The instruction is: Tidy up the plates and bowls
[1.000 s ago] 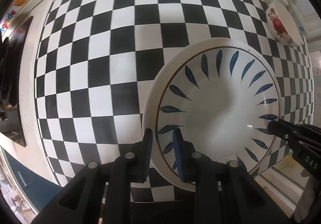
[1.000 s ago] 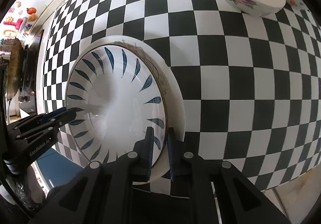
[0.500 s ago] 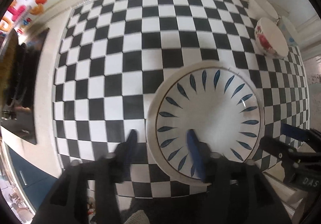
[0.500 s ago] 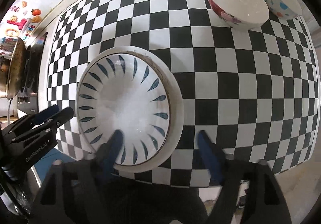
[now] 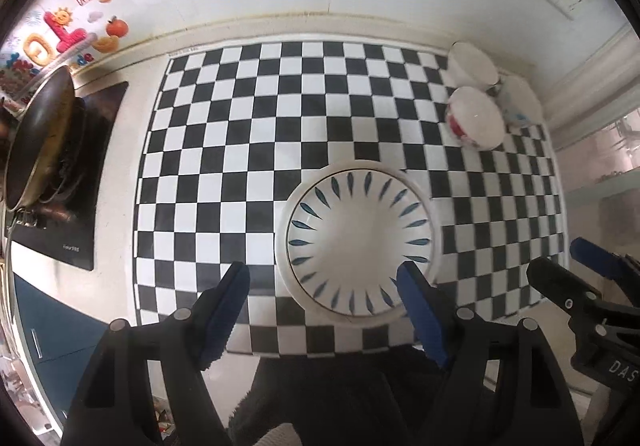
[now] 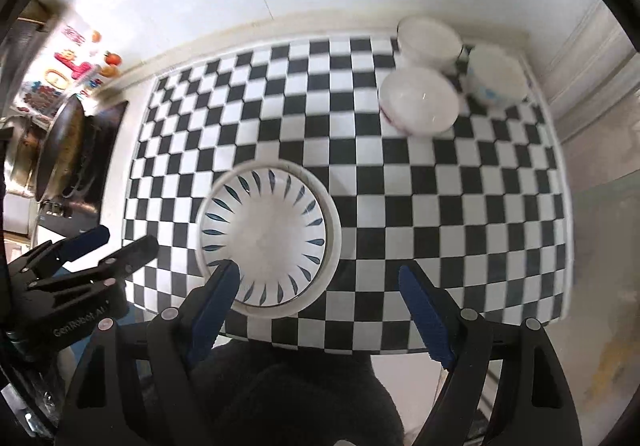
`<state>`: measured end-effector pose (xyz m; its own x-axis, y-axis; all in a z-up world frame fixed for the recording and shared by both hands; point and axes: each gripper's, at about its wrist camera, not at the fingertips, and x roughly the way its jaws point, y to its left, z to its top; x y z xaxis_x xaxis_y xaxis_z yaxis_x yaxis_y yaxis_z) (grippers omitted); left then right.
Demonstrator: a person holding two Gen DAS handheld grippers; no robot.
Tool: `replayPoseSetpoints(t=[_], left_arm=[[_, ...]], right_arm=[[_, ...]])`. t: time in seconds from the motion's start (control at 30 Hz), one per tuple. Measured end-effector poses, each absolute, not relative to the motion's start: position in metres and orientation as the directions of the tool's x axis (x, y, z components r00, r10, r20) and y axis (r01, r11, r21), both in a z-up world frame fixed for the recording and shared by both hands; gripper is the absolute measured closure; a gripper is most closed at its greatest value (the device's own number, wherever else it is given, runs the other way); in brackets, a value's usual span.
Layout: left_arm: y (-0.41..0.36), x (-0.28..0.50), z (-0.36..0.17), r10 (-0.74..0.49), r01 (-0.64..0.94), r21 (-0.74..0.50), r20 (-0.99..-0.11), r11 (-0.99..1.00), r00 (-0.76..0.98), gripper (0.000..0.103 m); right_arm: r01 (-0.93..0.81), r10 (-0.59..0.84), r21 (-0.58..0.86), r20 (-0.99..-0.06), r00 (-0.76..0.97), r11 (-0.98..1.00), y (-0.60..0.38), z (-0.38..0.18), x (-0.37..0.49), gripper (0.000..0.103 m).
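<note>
Two grippers [image 5: 324, 306] [image 6: 320, 310] — fingers apart — above plates [image 5: 360, 242].

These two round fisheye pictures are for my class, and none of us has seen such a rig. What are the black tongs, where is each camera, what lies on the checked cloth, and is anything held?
A person holds a hand-held gripper in each hand; a camera on each looks down along its blue-padded fingers. One picture shows the left gripper, the other the right gripper. On the checkered cloth lies a blue-leaf plate stacked on a white plate. Three bowls cluster in the far corner. A pan sits at the left. The left jaws are opening, the right's stand open; nothing is held.
</note>
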<state>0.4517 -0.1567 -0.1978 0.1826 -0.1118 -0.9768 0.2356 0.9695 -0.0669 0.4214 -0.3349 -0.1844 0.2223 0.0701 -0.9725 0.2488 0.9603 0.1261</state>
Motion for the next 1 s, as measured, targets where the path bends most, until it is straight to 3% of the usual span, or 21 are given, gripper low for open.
replayPoseSetpoints(t=[0.33,0.73,1.0], left_arm=[[-0.156,0.417,-0.150,-0.107,0.229,-0.052,-0.965,0.972,0.238,0.028],[-0.148,0.400,-0.129,-0.116,0.254,-0.044,-0.954,0.966,0.277,0.028],[-0.131,0.417,-0.135,-0.149,0.281,-0.058,-0.937,0.958,0.316,0.026]], right_arm=[[0.182,0.076,0.133,-0.953,0.293,0.974,-0.326,-0.118,0.389,0.019],[0.187,0.058,0.122,-0.948,0.314,0.975,-0.318,-0.103,0.373,0.019],[0.314,0.032,0.153,-0.933,0.359,0.937,-0.318,-0.107,0.372,0.019]])
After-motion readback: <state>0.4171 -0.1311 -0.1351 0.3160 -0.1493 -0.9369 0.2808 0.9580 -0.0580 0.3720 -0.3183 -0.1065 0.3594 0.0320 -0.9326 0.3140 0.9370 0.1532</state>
